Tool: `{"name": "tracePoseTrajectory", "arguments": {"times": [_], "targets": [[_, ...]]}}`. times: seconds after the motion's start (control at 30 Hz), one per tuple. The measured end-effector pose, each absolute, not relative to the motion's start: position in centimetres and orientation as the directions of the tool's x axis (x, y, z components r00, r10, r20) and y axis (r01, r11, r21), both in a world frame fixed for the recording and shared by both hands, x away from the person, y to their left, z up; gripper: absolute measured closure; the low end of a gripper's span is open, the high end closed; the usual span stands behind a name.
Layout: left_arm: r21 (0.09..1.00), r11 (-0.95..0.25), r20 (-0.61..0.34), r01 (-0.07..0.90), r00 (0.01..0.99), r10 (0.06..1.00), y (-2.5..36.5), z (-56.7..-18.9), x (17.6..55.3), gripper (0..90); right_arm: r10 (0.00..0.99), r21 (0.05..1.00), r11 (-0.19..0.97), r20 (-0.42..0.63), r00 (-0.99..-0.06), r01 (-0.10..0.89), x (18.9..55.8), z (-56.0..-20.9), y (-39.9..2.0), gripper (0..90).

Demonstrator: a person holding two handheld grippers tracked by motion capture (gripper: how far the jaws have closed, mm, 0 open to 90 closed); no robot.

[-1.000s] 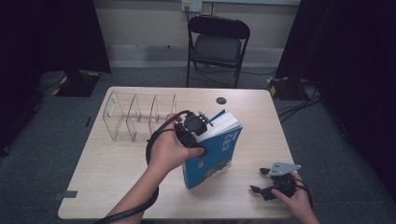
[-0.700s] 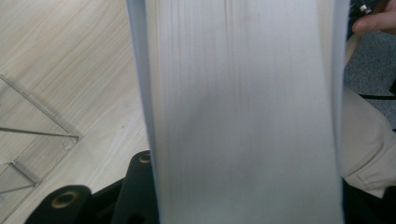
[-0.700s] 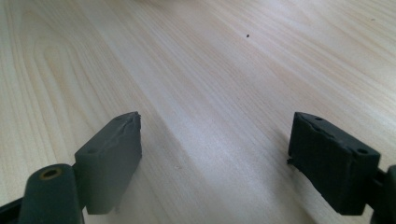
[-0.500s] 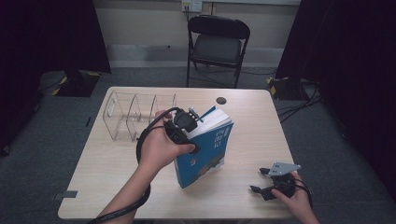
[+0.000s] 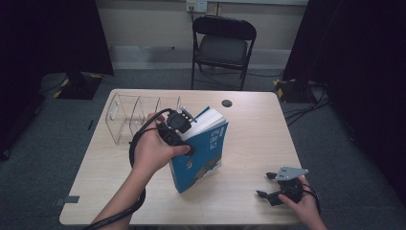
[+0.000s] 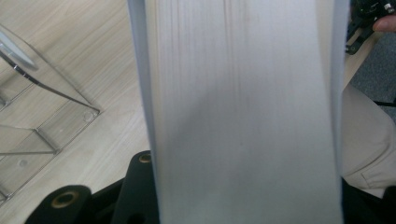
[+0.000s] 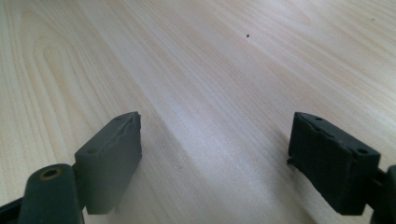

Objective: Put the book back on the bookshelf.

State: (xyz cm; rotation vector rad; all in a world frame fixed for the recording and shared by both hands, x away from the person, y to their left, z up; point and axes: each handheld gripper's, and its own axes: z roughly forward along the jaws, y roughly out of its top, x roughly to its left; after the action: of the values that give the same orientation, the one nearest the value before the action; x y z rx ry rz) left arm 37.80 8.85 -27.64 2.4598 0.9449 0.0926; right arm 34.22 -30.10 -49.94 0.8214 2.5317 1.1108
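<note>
- The left tongs [image 5: 184, 125] are clenched on the top edge of a blue book [image 5: 203, 155], with the person's left hand [image 5: 153, 151] wrapped around the tool.
- The book stands on its lower edge near the middle of the counter [image 5: 249, 124], tilted, its white page block turned up toward 12 o'clock and its blue cover facing 5 o'clock.
- In the left gripper view the page block [image 6: 243, 112] sits between the two black jaws, and the blue cover edges run along both sides of it.
- A clear acrylic rack [image 5: 131, 115] with upright dividers stands at 10 o'clock from the book, just beside the left hand; its base and one divider [image 6: 44, 116] also show in the left gripper view.
- The right tongs [image 5: 268, 184] rest at 4 o'clock from the book, well apart from it, near the counter's front edge, held by the right hand [image 5: 301, 206].
- The right tongs [image 7: 229, 158] are released: the pads stand wide apart over bare wood.
- A small dark round disc [image 5: 227, 103] lies at 1 o'clock from the book, near the far edge.
- A black folding chair [image 5: 222, 45] stands beyond the counter at 12 o'clock.
</note>
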Motion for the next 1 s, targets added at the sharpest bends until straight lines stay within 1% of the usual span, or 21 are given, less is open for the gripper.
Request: {"name": "tracePoseTrajectory", "arguments": {"times": [0.37,1.0], "targets": [[0.473,-0.618,-0.092,0.628,0.733,0.674,10.3,-27.2,38.2,61.9,0.590,0.738,0.548,-0.007,-0.807,0.394,34.2,-49.9,-30.1,16.8],[0.469,-0.569,-0.103,0.675,0.682,0.724,13.0,-26.9,38.2,61.9,0.590,0.738,0.549,-0.008,-0.808,0.393,34.2,-49.9,-30.1,16.9]]}}
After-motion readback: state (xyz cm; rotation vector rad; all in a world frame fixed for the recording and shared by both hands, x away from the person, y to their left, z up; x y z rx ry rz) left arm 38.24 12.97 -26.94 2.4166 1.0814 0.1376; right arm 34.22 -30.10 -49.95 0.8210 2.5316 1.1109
